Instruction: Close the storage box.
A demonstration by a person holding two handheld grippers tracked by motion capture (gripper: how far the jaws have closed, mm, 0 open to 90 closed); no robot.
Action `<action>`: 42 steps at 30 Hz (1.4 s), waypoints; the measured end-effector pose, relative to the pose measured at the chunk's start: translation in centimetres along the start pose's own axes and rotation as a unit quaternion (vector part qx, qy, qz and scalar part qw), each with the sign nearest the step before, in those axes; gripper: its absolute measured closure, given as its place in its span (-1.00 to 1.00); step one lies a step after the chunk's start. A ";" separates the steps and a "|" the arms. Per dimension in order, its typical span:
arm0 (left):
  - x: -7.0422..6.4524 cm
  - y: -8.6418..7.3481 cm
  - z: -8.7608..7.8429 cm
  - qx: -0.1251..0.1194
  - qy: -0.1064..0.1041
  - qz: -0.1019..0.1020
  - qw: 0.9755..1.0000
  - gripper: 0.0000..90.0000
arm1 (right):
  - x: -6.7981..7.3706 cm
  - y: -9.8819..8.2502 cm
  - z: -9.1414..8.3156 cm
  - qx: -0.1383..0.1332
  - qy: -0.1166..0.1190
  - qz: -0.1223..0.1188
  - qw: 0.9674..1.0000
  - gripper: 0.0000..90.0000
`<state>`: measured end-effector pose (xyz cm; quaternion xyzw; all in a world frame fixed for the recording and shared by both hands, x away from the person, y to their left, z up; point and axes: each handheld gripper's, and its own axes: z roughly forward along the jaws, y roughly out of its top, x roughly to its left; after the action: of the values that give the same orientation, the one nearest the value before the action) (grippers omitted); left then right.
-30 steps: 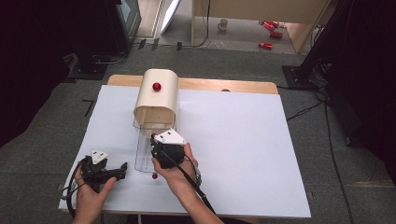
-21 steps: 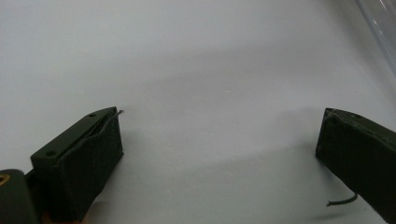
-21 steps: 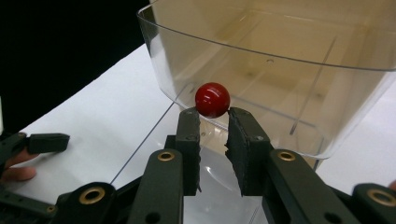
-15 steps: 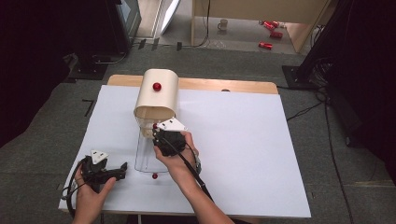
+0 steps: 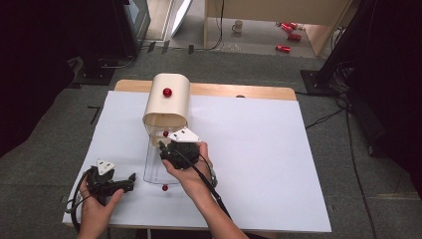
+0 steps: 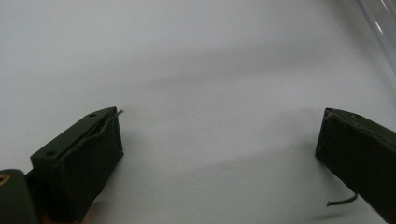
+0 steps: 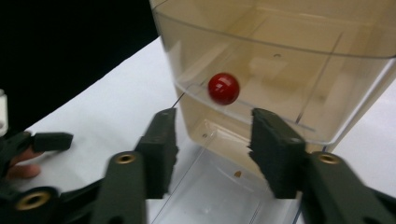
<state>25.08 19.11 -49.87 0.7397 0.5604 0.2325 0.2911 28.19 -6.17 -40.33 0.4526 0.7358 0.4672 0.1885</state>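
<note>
Dropping red balls into a clear container, right hand-held gripper [image 5: 166,149] over its mouth.

High view: one red ball [image 5: 164,187] lies on the white worktop [image 5: 259,154], left to collect; left hand-held gripper [image 5: 130,178] rests nearby. Left gripper view: jaws wide apart, empty. Right gripper view: jaws have just been opening, empty, a red ball [image 7: 223,88] inside the clear container [image 7: 280,70].

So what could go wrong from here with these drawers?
1. The right claw has just been opening, with nothing between its jaws and the red knob just ahead; the upper drawer seems to stick out of the beige housing, perhaps not fully home.
2. The lower drawer lies pulled out under that hand; pulling back could knock it or shift the whole unit.
</note>
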 end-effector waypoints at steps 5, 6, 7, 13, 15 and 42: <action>0.0 0.0 0.0 0.002 0.000 0.001 1.000 -0.99 | 0.6 -0.5 -0.6 0.033 -0.019 -0.015 0.999 -0.79; 0.0 0.0 0.0 0.002 0.000 0.001 1.000 -0.99 | 0.8 -0.7 -0.7 0.038 -0.020 -0.012 0.999 -0.89; 0.0 0.0 0.0 0.002 0.000 0.001 1.000 -0.99 | 1.0 -1.2 -1.0 0.042 -0.016 -0.012 0.999 -1.00; 0.0 0.0 0.0 0.002 0.000 0.001 1.000 -0.99 | 1.8 -2.4 -2.1 0.036 -0.019 -0.028 0.999 -1.00; 0.0 0.0 0.0 0.002 0.000 0.002 1.000 -0.99 | 2.3 -3.1 -2.7 0.036 -0.011 -0.025 0.999 -1.00; 0.0 0.0 0.0 0.000 0.001 0.002 1.000 -0.99 | 5.5 -10.0 -6.6 0.038 0.011 0.007 0.999 -1.00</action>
<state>25.07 19.12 -49.87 0.7405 0.5595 0.2332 0.2902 15.88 -6.50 -44.87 0.4591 0.7520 0.4453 0.1596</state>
